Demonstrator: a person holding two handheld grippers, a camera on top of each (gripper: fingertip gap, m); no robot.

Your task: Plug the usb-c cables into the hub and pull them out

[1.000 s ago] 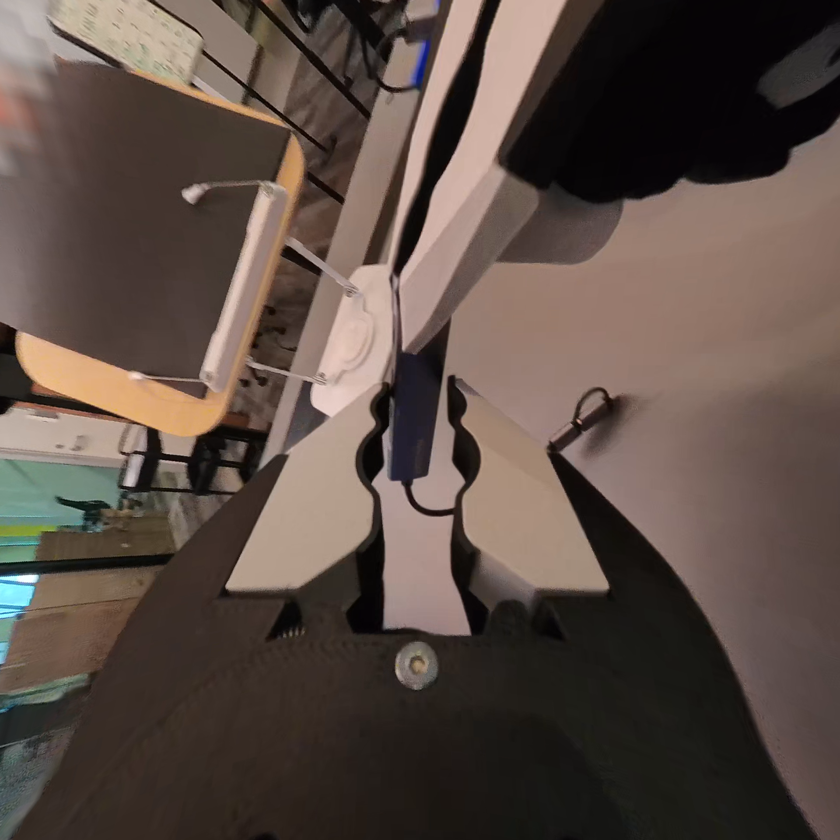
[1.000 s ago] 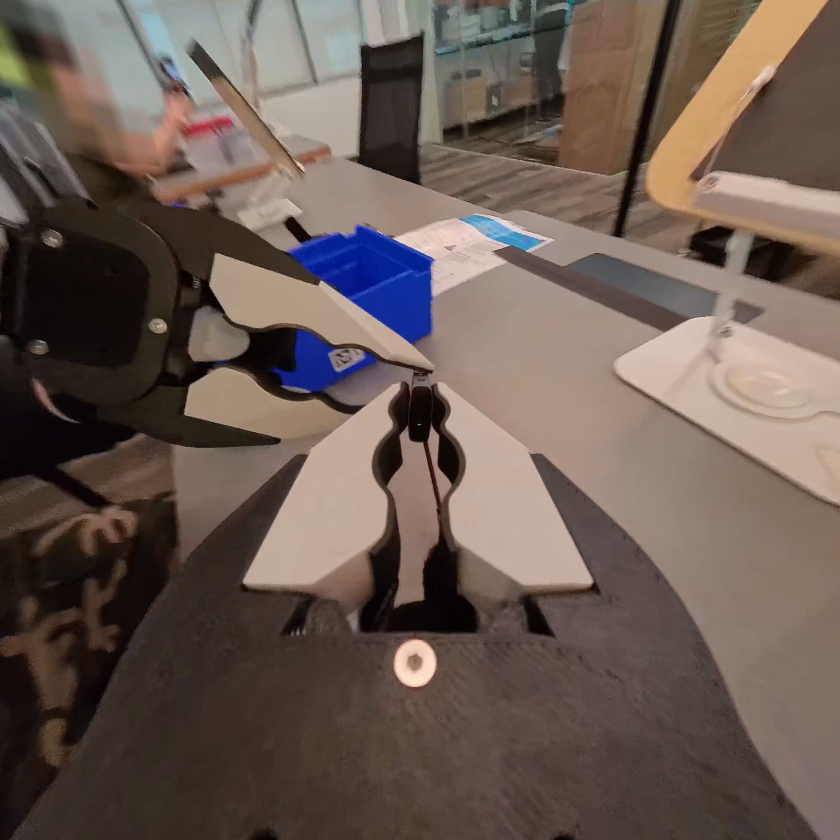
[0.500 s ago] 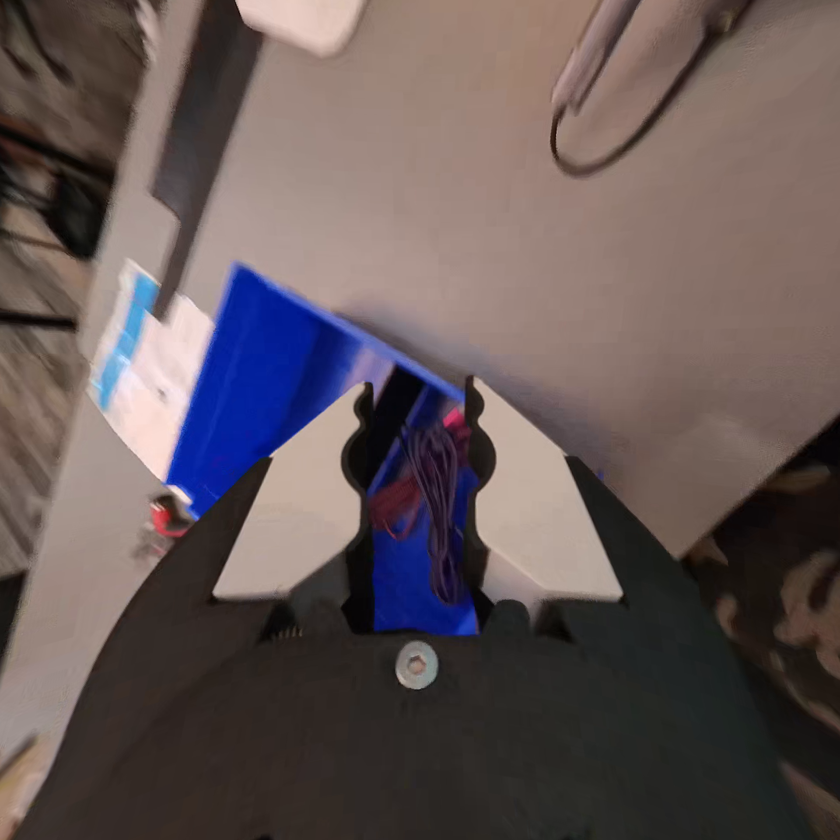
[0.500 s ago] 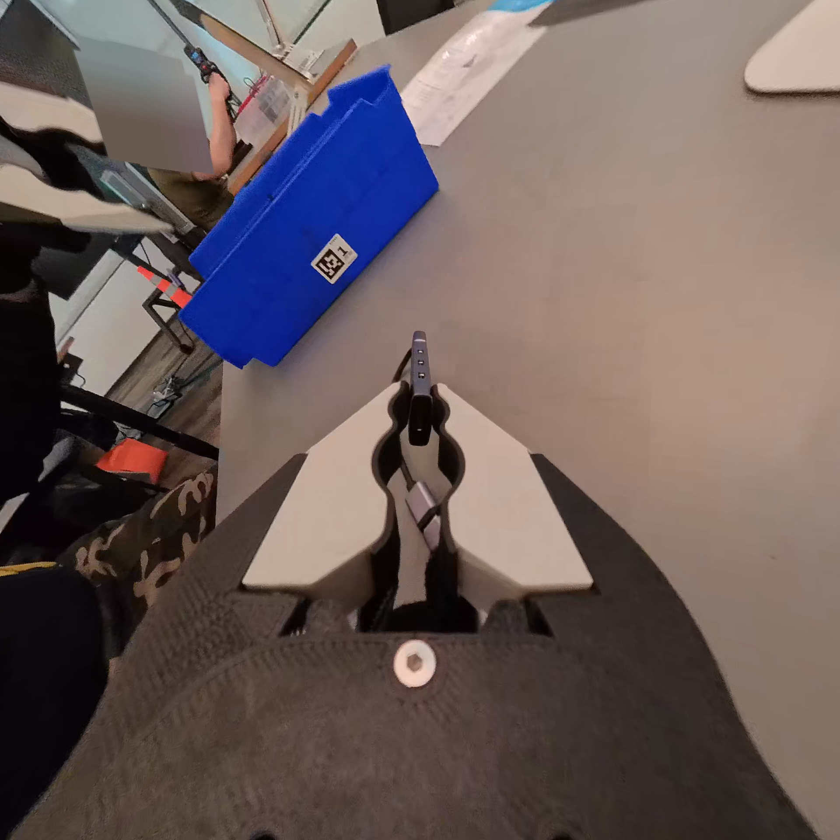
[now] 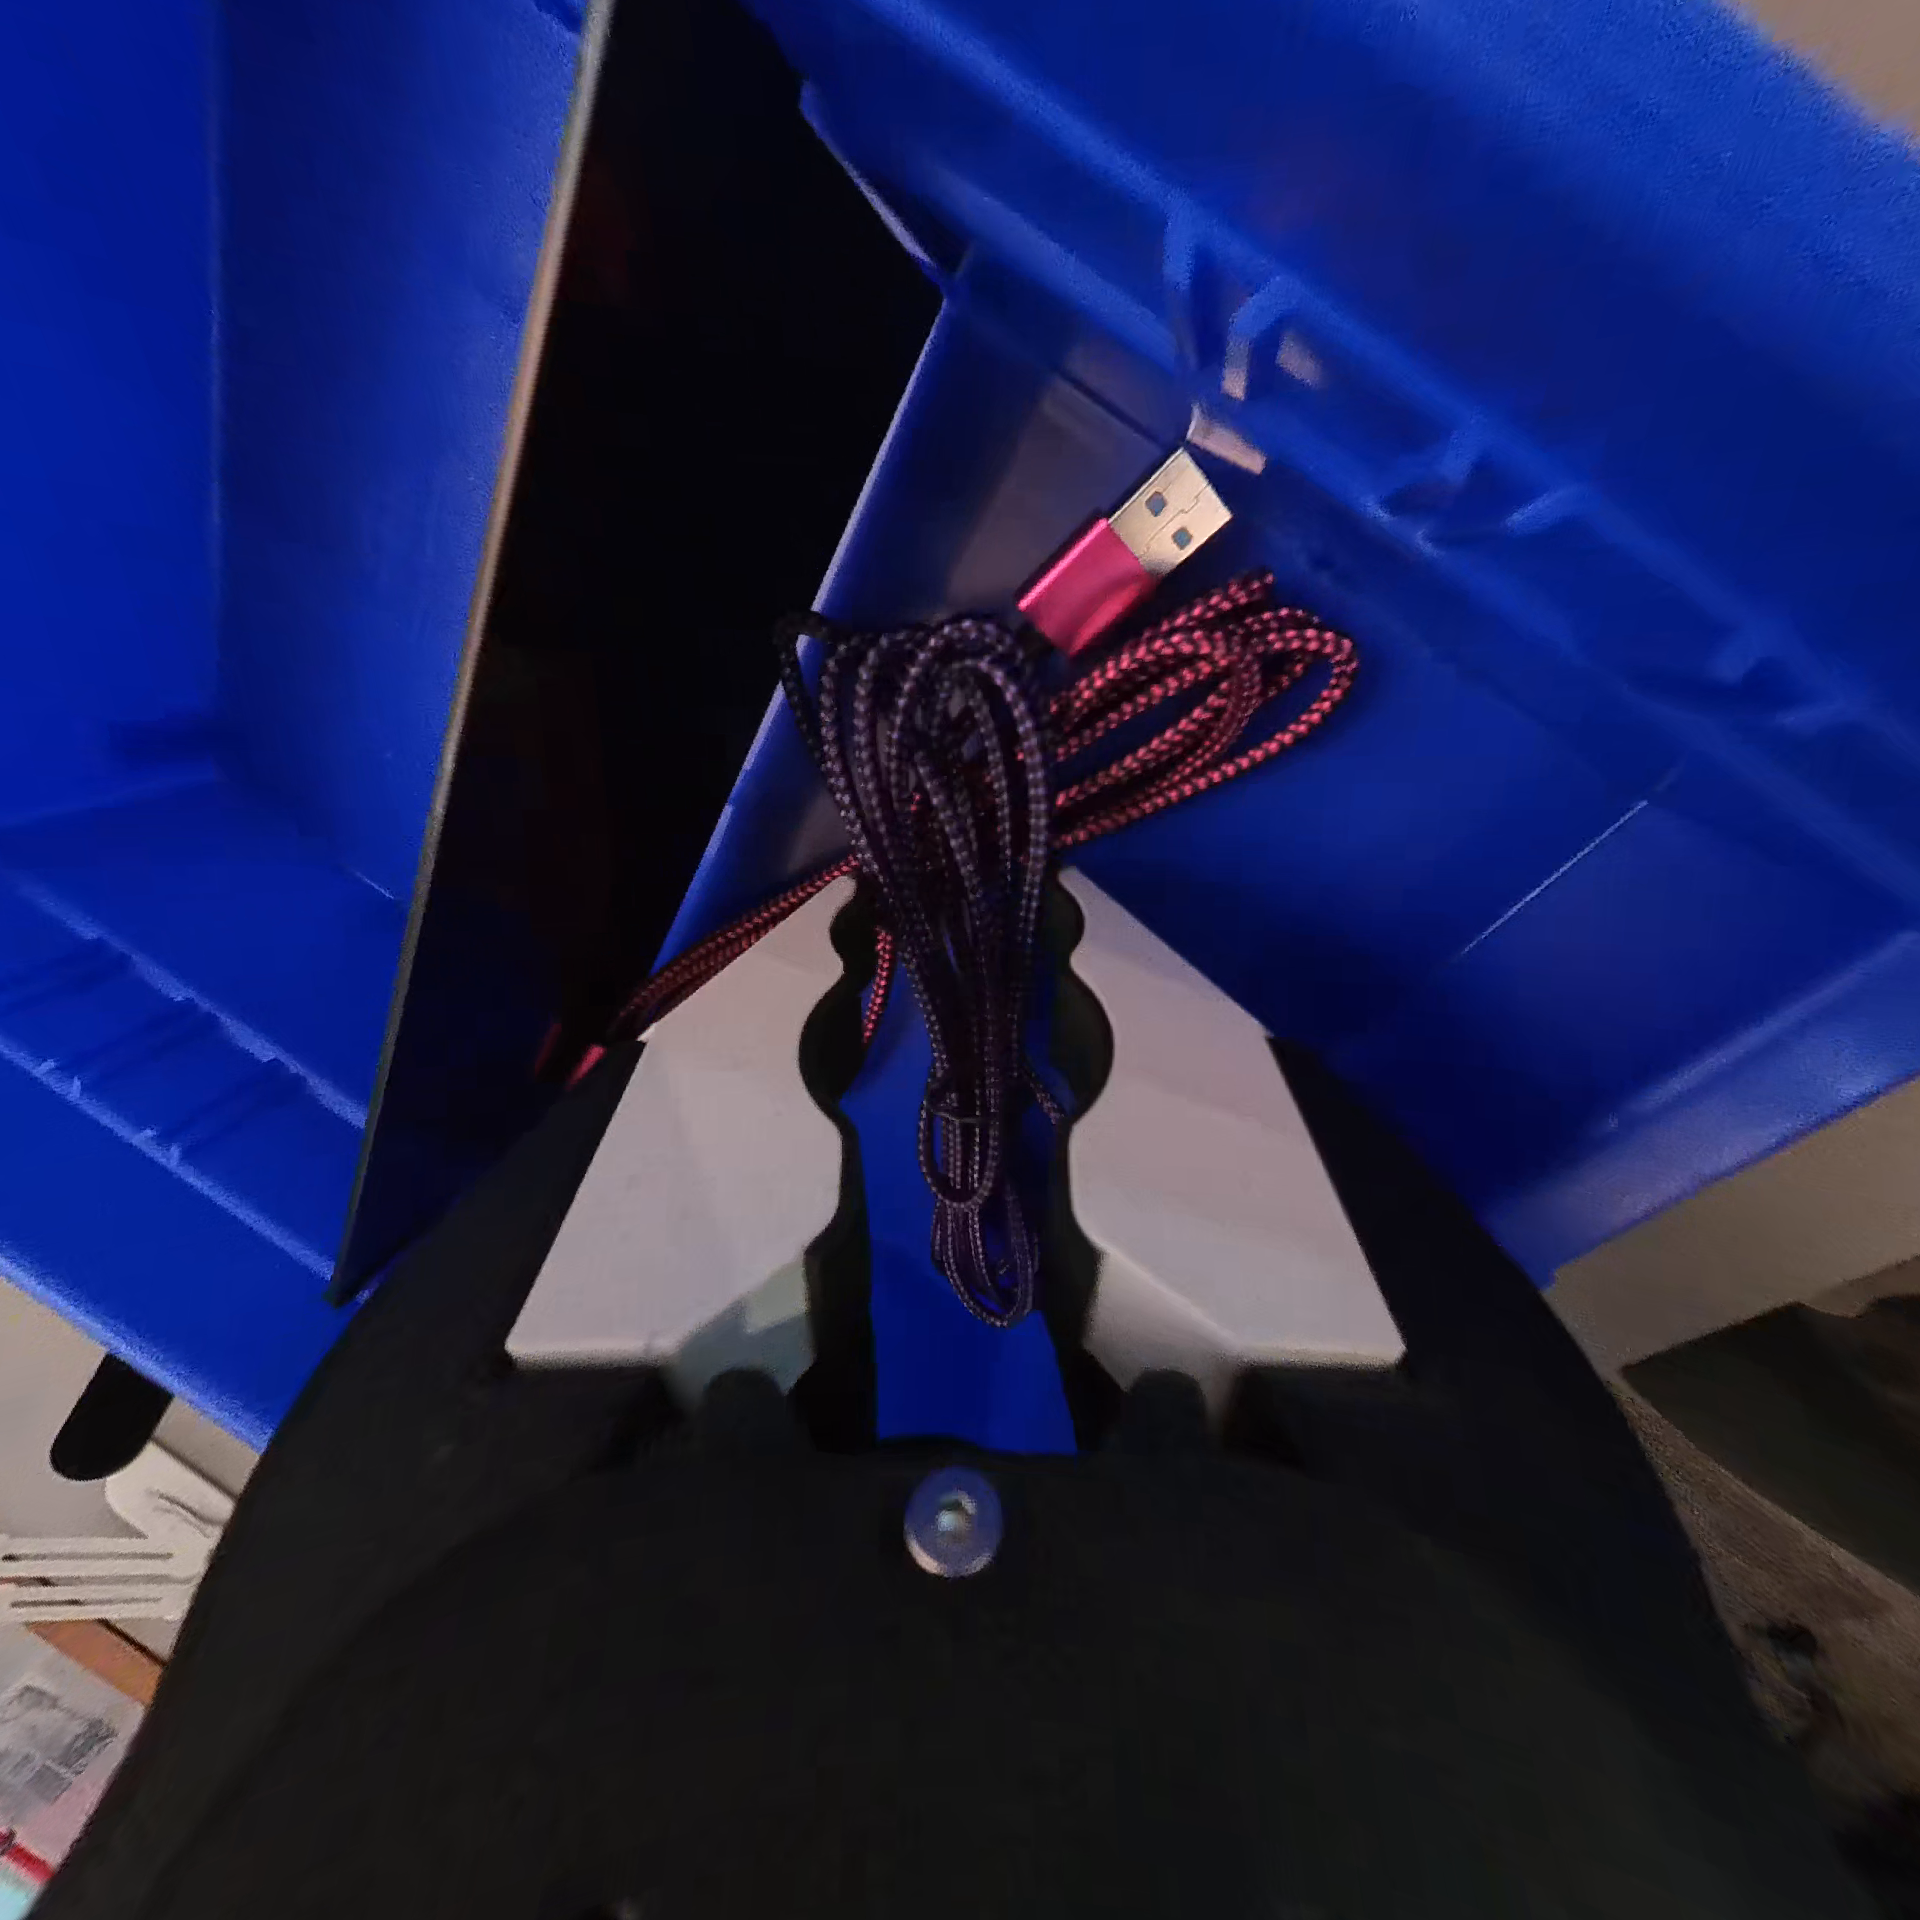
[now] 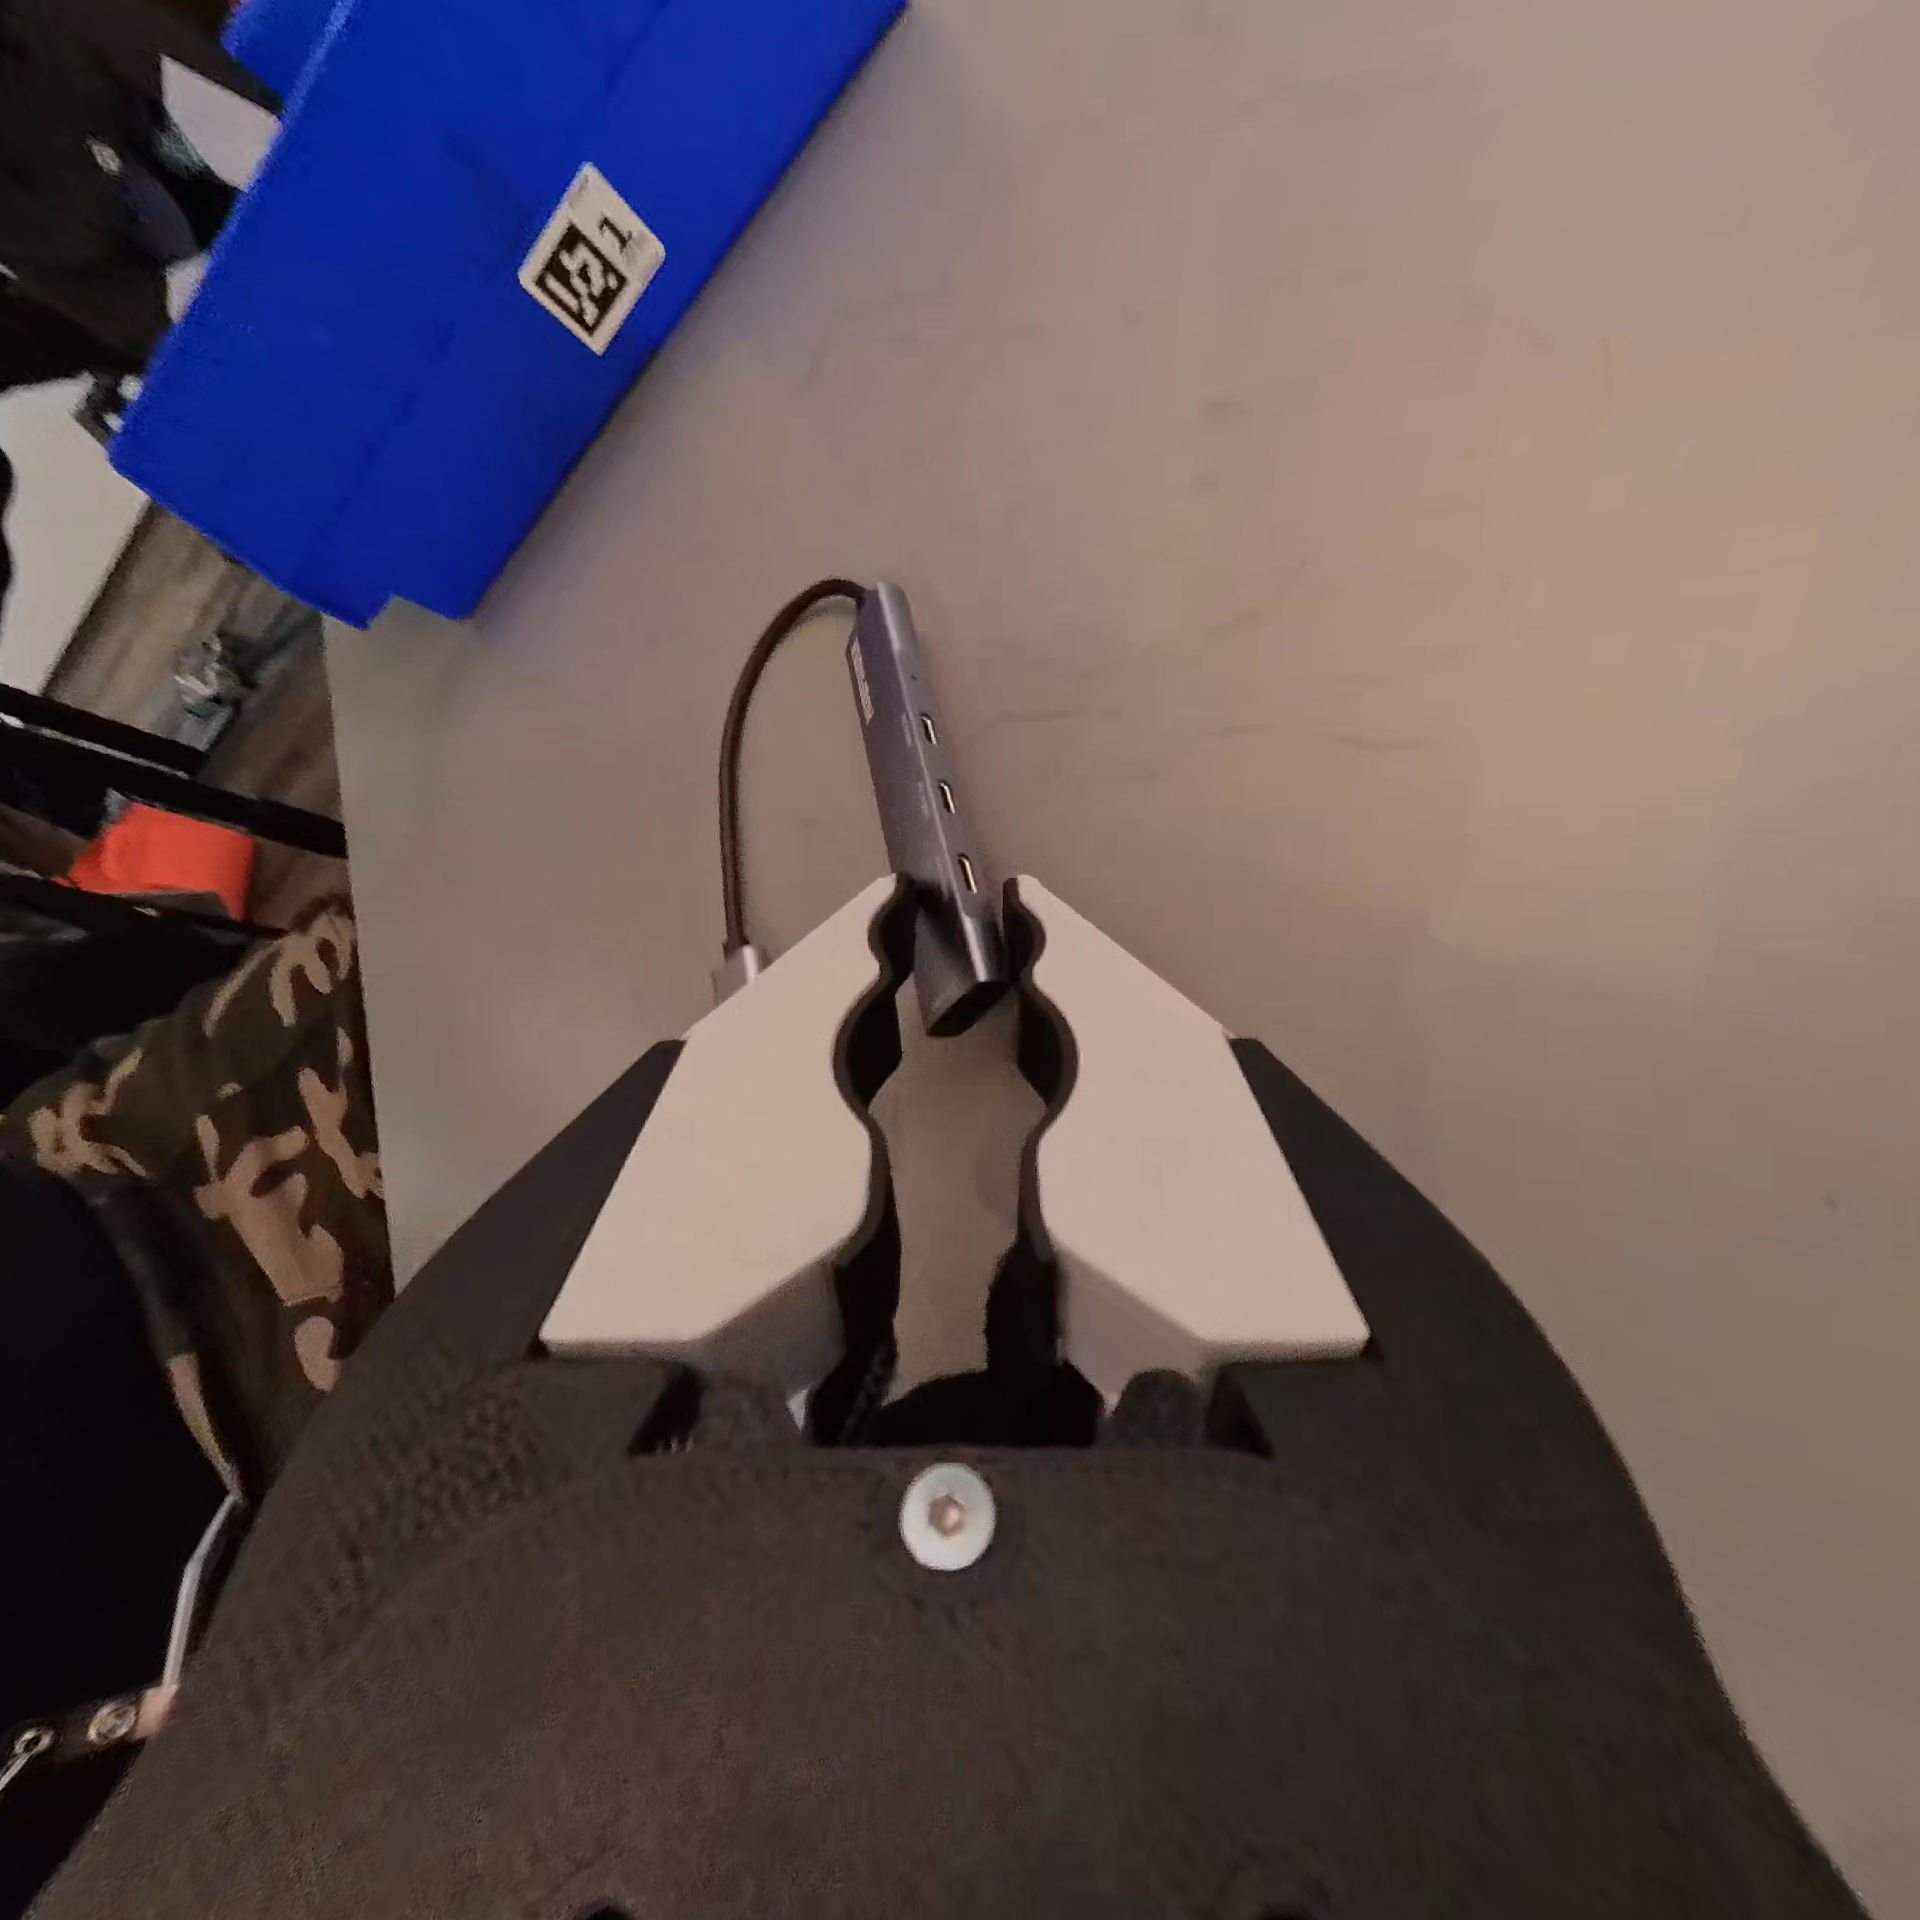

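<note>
Now the left gripper (image 5: 954, 914), fingers apart, reaches over purple cables (image 5: 951, 831) inside the blue bin (image 5: 1558, 312); beside the bin, the right gripper (image 6: 954, 899) pinches the grey hub (image 6: 925, 790).

White sticker (image 6: 590, 272) on blue bin (image 6: 416, 343), black coded marker and perhaps one digit, hub (image 6: 925, 790) markings unreadable

Left wrist close inside blue bin (image 5: 1558, 436); right above table (image 6: 1455, 520) (bin shared).

You've got plain grey-beige surface (image 6: 1403, 520), matte, warm dim light. Wood-look floor (image 6: 197, 644) past its left edge, black metal bars (image 6: 156, 800) crossing there, orange object (image 6: 166, 862) behind them, blurry.
</note>
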